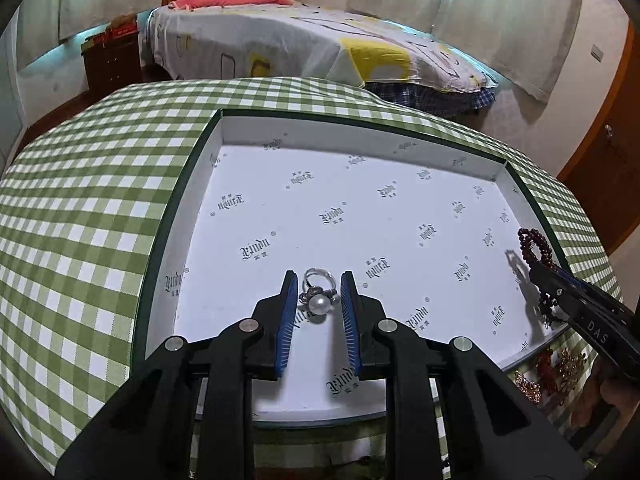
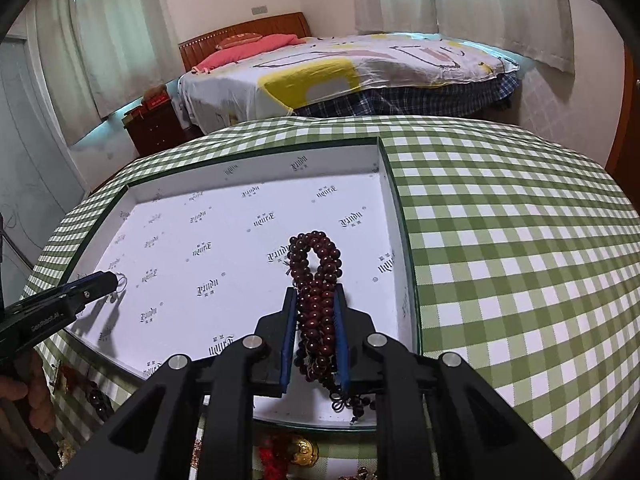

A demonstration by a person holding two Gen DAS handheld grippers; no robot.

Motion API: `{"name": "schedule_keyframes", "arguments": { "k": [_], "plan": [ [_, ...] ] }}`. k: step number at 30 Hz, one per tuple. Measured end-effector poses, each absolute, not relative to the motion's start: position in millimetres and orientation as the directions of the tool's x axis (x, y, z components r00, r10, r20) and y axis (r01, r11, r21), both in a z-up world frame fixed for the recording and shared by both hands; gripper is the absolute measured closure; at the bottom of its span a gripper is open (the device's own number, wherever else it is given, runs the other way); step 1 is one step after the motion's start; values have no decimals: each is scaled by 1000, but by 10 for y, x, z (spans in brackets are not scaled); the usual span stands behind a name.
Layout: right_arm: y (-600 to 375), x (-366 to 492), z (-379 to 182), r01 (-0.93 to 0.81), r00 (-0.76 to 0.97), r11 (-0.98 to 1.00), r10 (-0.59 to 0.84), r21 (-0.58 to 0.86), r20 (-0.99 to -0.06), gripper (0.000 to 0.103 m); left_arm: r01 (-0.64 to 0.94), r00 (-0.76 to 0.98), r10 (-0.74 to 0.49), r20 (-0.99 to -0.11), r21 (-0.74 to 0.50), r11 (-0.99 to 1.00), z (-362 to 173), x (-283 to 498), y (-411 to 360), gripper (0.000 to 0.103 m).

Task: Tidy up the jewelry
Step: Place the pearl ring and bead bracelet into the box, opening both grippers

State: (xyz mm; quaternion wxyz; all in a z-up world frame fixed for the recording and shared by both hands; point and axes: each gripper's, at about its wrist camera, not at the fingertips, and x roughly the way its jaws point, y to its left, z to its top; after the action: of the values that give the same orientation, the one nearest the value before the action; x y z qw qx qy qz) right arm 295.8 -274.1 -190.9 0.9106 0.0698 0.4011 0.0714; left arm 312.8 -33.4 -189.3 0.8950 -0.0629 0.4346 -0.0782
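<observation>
A silver ring with a white pearl sits between the blue pads of my left gripper, which touch it on both sides just above the box floor. The box is shallow and white-lined with a dark green rim. A dark red bead bracelet fills the gap of my right gripper, shut on it. Its loop sticks out over the right part of the box and its tassel hangs below the pads. In each view the other gripper shows at the side: right gripper, left gripper.
The box lies on a table under a green checked cloth. More gold and red jewelry lies on the cloth by the box's near edge, also jewelry. A hand holds the left gripper. A bed stands behind the table.
</observation>
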Motion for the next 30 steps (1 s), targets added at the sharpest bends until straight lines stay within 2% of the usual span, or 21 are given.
{"name": "schedule_keyframes", "arguments": {
  "k": [2,5,7,10,12,17,24,30],
  "plan": [
    [-2724,2945,-1898,-82,672,980,187,179,-716,72,76,601,-200,-774,-193,978,-1916,3137,-304,75],
    [-2722,2961,-1890,-87,677,979,195,186,-710,65,72,600,-205,-774,-203,977,-1924,3141,-282,72],
    [-2736,2960,-1881,-85,680,977,200,195,-706,64,71,602,-203,-772,-201,977,-1919,3144,-270,57],
    [-2763,2961,-1873,-85,681,973,213,214,-700,62,72,603,-208,-771,-207,976,-1907,3135,-272,55],
    [-2790,2950,-1863,-88,684,969,227,231,-694,59,72,604,-210,-769,-210,975,-1903,3130,-267,50],
    [-2799,2922,-1820,-94,695,967,235,238,-680,56,80,608,-216,-764,-212,974,-1874,3113,-285,46],
    [-2773,2741,-1653,-97,729,970,221,221,-648,55,92,647,-215,-732,-205,974,-1722,2991,-294,34],
    [-2702,2457,-1500,-102,761,976,203,195,-616,52,98,702,-210,-681,-200,975,-1475,2724,-249,34]
  ]
}}
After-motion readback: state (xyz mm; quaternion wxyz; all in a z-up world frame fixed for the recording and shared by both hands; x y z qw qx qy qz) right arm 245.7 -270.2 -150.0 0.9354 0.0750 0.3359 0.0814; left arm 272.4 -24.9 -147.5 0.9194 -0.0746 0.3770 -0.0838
